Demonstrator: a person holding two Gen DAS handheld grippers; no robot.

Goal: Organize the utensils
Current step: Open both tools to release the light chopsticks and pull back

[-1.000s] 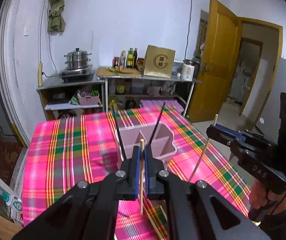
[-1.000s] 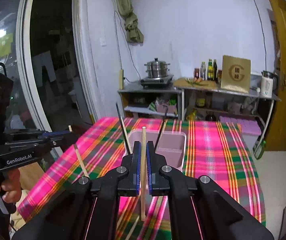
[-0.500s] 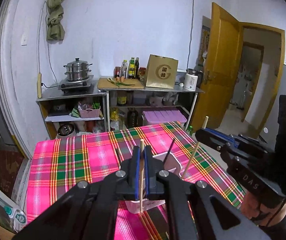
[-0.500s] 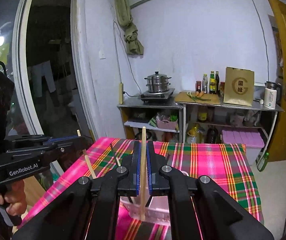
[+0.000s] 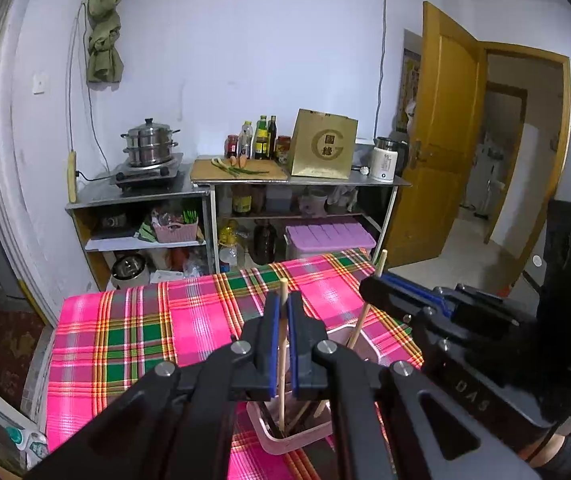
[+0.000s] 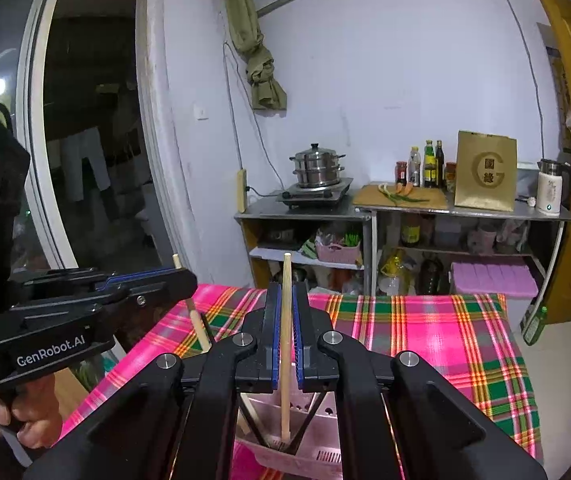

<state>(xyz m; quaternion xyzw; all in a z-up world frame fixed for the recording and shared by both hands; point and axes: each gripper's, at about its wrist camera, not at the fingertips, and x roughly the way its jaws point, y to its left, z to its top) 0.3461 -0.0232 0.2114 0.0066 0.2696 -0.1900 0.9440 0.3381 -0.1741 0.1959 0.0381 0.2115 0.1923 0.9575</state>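
My left gripper (image 5: pixel 282 312) is shut on a wooden chopstick (image 5: pixel 281 376) held upright, its lower end inside the pink utensil holder (image 5: pixel 285 442) on the plaid table. My right gripper (image 6: pixel 285 312) is shut on a second wooden chopstick (image 6: pixel 285 360), also upright, with its lower end in the same pink holder (image 6: pixel 305 454). Dark chopsticks (image 6: pixel 305 420) lean inside the holder. Each gripper shows in the other's view: the right one (image 5: pixel 377 292) with its chopstick to the right, the left one (image 6: pixel 181 276) to the left.
The table carries a pink, green and yellow plaid cloth (image 5: pixel 189 320). Behind it stand metal shelves with a steamer pot (image 5: pixel 149 144), bottles, a cutting board (image 5: pixel 237 168), a gold bag (image 5: pixel 323 144) and a kettle. An open yellow door (image 5: pixel 437 140) is at the right.
Both grippers have tilted up and come closer over the holder. The holder now sits low under the fingers, and both chopstick ends have gone down into it.
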